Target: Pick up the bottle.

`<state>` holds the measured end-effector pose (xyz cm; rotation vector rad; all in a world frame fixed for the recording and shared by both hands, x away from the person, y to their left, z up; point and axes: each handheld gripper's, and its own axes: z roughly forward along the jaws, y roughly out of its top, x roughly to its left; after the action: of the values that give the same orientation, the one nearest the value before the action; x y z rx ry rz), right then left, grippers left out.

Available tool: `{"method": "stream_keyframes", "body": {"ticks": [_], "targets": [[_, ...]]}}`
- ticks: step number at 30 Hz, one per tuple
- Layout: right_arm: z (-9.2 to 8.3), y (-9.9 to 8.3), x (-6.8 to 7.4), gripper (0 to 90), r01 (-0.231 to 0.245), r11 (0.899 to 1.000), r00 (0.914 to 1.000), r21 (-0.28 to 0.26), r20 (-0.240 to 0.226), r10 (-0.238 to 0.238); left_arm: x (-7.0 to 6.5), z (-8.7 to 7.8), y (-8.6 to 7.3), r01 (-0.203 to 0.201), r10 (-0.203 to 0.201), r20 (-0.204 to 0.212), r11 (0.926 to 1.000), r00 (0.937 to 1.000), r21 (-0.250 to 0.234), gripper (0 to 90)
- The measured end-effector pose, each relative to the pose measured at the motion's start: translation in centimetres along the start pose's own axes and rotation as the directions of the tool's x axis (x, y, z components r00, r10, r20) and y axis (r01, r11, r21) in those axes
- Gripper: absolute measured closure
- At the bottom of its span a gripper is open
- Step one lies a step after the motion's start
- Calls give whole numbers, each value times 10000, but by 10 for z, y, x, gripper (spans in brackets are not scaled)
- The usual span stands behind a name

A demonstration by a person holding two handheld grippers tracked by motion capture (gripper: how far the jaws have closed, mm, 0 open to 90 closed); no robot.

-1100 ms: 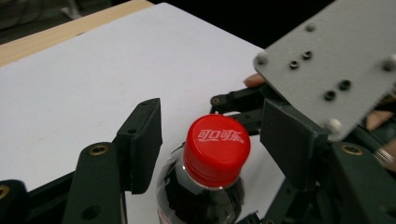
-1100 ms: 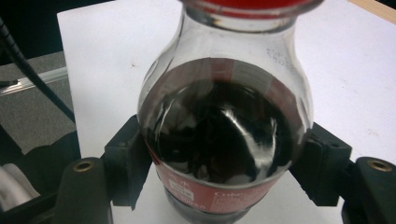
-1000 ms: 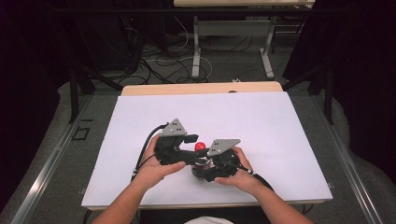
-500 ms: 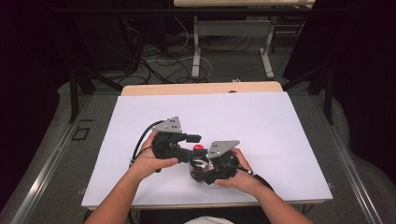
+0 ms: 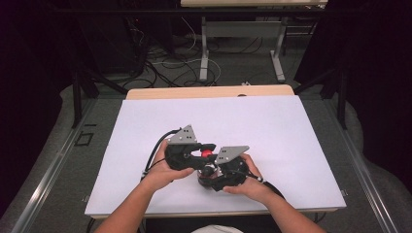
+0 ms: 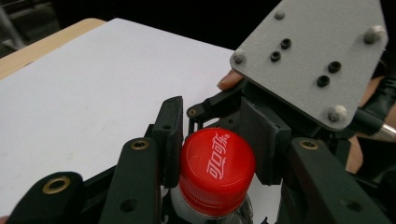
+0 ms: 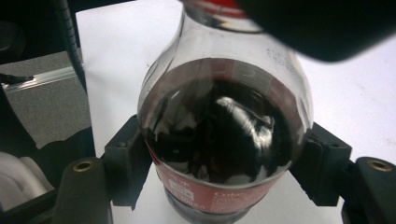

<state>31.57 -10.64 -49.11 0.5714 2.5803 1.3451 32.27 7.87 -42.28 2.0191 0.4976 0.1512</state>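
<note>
Bottle [image 7: 224, 135] pinched by both tongs near the desk's [image 5: 291, 126] front edge
Left gripper [image 6: 215, 156] clamps the red cap [image 6: 215, 168]; right gripper [image 7: 224, 172] squeezes the dark-filled body

red cap [image 6: 217, 170] top: white Coca-Cola script in Chinese characters, running 6 to 12 o'clock; bottle [image 7: 224, 126] red label at 6 o'clock: partial "Coke" lettering, small print and shoulder date code too blurred to read

Left tool [image 5: 204, 148] swung rightward, now clamping red cap [image 6: 217, 170].
</note>
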Motion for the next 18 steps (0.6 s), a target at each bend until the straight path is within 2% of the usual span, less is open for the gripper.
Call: {"method": "stream_keyframes", "body": {"ticks": [1, 2, 4, 7, 8, 9, 11, 12, 13, 14, 16, 17, 18], "targets": [[1, 0, 0, 295, -51, 10000, 10000, -64, 60, 51, -3, 0, 1, 233, -231, -222, 9997, 9995, 78, 614], [1, 0, -1, 295, -109, 9999, 9999, -68, 87, 110, -5, 1, 1, 279, -278, -566, 9996, 9980, 4, 614], [1, 0, -2, 295, -127, 9999, 9998, -90, 162, 128, -10, 2, 3, 711, -709, -1094, 9975, 9915, -20, 614], [0, 0, -2, 295, -149, 9998, 9990, -152, 425, 155, -18, 5, 5, 1158, -1156, -2058, 9932, 9717, -112, 615], [0, 0, -2, 295, -170, 9997, 9986, -169, 500, 178, -22, 6, 6, 1291, -1301, -2393, 9914, 9622, -201, 615], [0, 0, -2, 295, -172, 9997, 9981, -177, 587, 182, -24, 7, 7, 1438, -1445, -2555, 9894, 9559, -215, 615], [0, 0, -1, 295, -181, 9997, 9979, -133, 617, 189, -26, 8, 8, 1570, -1572, -2739, 9873, 9488, -226, 615], [-1, 0, -1, 295, -176, 9997, 9975, -139, 682, 185, -26, 8, 8, 1652, -1664, -2724, 9859, 9477, -276, 615], [-1, 0, -1, 295, -156, 9998, 9975, -138, 687, 165, -26, 8, 9, 1662, -1681, -2640, 9856, 9498, -295, 614], [-1, 1, -1, 295, -163, 9997, 9974, -188, 693, 176, -24, 8, 9, 1558, -1564, -2488, 9875, 9558, -226, 612], [-2, 0, -2, 295, -137, 9998, 9981, -167, 597, 147, -21, 5, 9, 1599, -1611, -2218, 9868, 9617, -235, 599], [-2, 0, -2, 295, -172, 9997, 9979, -189, 618, 183, -21, 4, 9, 1542, -1602, -2034, 9870, 9659, -450, 566], [-2, 0, -2, 295, -168, 9998, 9984, -98, 540, 173, -20, 2, 9, 1438, -1479, -1995, 9890, 9687, -350, 530]]}}
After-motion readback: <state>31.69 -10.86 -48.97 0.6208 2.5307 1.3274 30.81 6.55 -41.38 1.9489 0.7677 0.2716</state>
